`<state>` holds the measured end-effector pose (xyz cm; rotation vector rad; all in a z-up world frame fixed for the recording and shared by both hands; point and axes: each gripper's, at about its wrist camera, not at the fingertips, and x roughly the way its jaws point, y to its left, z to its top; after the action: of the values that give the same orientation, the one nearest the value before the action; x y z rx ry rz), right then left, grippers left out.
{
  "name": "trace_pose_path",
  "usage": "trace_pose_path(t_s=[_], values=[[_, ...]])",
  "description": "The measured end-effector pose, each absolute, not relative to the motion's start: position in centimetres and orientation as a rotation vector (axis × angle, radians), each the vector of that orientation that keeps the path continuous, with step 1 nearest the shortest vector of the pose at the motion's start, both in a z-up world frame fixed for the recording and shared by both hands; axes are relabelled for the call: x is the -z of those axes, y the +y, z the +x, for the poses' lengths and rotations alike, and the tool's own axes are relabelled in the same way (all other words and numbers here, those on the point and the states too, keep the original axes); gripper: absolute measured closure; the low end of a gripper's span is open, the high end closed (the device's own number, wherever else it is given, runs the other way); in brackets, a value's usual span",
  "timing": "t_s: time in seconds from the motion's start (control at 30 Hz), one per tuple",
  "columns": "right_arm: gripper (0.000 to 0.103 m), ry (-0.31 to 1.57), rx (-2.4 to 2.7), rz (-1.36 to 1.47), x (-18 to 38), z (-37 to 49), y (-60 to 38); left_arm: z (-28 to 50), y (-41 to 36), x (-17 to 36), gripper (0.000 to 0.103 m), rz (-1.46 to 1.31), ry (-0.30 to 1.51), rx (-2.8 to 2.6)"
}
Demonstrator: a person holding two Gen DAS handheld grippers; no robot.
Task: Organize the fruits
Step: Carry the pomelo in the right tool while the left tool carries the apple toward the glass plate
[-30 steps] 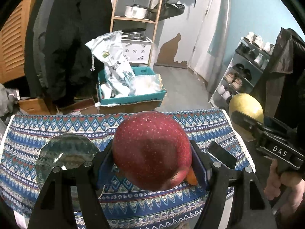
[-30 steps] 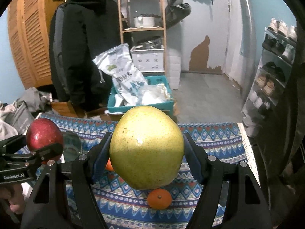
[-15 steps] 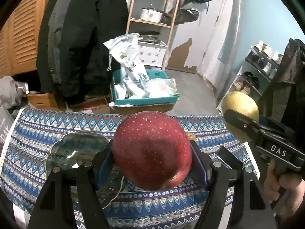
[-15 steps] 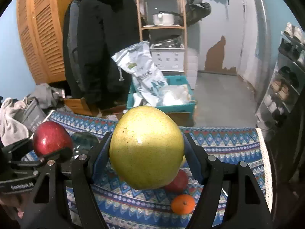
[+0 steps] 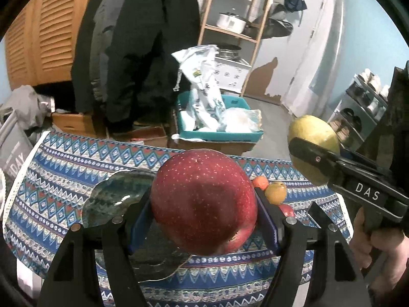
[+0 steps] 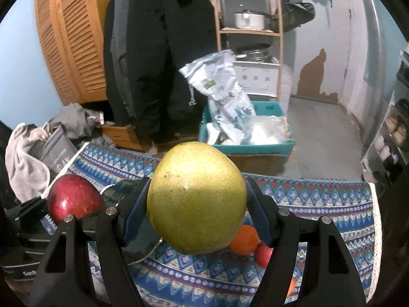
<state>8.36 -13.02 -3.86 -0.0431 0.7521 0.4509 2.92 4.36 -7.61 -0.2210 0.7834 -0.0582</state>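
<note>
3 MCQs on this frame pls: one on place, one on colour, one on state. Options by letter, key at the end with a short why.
1. Where is the dark green plate?
A. On the patterned tablecloth, left of the red apple
B. On the wooden shelf
C. Inside the teal crate

2. What colour is the fruit in the right gripper?
A. Red
B. Yellow-green
C. Orange

3. What is the state of the left gripper?
A. Open and empty
B. Shut on the red apple
C. Lying flat on the table

Key:
1 A: the plate rests on the patterned tablecloth, left of and partly behind the red apple in the left wrist view.
2 B: the right wrist view shows a yellow-green pear between the fingers.
3 B: both blue pads press the apple's sides, held above the cloth.
</note>
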Motion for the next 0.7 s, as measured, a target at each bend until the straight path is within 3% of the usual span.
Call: trace_pose_path(t_s=[0.7], values=[[0.031, 0.844, -0.594, -0.073, 7.5, 10.0, -3.0, 2.7, 12.2, 11.7, 0.029, -0.290, 0.839, -0.082]])
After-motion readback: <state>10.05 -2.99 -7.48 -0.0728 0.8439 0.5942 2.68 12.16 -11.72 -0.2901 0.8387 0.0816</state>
